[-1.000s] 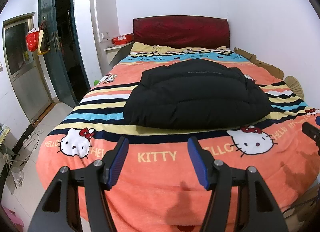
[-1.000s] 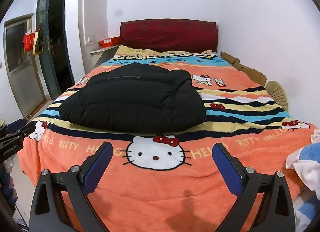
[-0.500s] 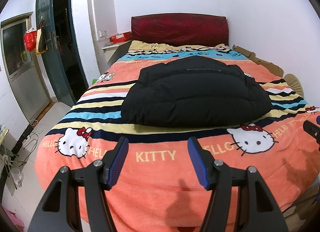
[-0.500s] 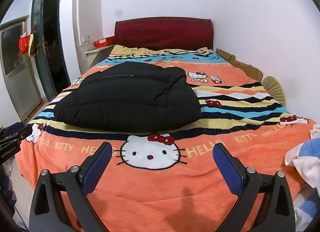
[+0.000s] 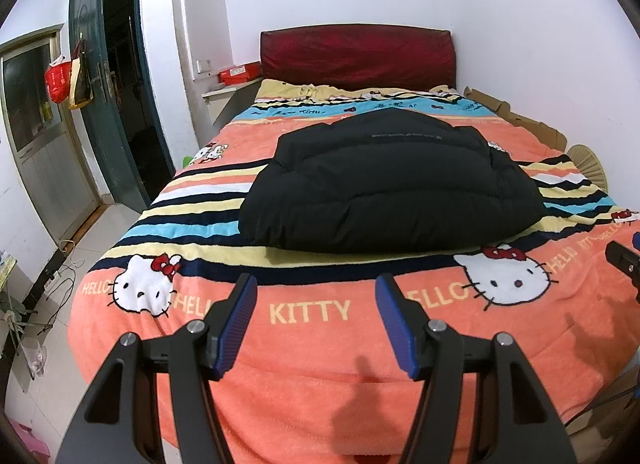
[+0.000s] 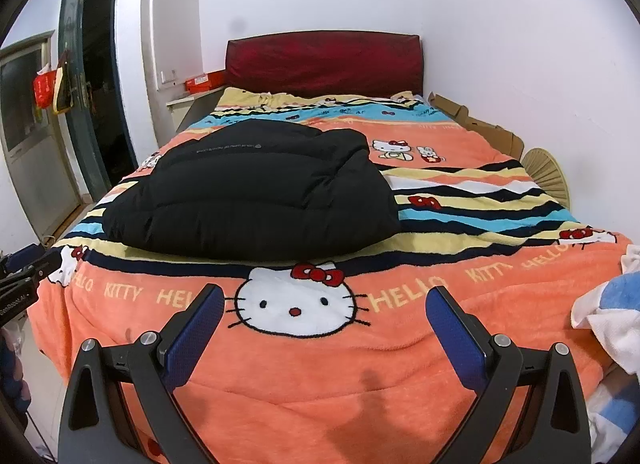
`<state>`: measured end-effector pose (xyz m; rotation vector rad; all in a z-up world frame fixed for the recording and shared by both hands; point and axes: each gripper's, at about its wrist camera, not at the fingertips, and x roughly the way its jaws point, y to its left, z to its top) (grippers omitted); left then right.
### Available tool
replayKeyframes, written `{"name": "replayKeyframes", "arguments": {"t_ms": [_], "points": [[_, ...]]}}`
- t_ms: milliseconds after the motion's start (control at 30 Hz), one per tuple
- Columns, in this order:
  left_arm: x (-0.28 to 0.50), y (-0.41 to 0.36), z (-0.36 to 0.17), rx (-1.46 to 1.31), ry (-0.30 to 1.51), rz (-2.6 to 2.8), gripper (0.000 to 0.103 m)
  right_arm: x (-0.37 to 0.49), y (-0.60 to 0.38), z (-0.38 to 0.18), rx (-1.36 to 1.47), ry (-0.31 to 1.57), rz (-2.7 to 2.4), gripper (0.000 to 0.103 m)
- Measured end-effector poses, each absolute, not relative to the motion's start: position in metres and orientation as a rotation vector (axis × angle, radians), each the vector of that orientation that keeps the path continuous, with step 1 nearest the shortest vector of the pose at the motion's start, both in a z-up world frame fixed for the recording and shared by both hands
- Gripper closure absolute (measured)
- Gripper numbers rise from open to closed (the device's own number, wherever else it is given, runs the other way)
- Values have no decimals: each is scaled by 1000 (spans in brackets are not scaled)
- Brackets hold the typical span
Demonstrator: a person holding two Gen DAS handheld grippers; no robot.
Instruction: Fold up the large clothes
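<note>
Black jacket (image 5: 392,187) is puffy quilted cloth, smooth with a faint sheen; the blanket (image 5: 312,376) under it is fuzzy fleece, matt orange. Left gripper (image 5: 316,318) and right gripper (image 6: 322,324) are matt black plastic, ribbed blue pads (image 5: 236,324), small shiny metal screws. Headboard (image 5: 356,53) looks glossy dark red padding, cardboard (image 5: 520,119) rough brown.

"HELLO KITTY" on blanket (image 5: 312,348)

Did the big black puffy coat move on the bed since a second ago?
No. The black coat lies on the same stripes of the blanket, its near edge just behind the cat face, as before. Only the cameras shifted slightly.
</note>
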<state>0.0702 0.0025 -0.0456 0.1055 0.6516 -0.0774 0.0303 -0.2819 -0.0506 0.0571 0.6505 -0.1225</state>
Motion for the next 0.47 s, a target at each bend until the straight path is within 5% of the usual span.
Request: {"name": "replayKeyframes", "arguments": {"t_ms": [467], "points": [[71,2,-46,105,653,-77,43,32,-282,-53,52,656,-120,3]]}}
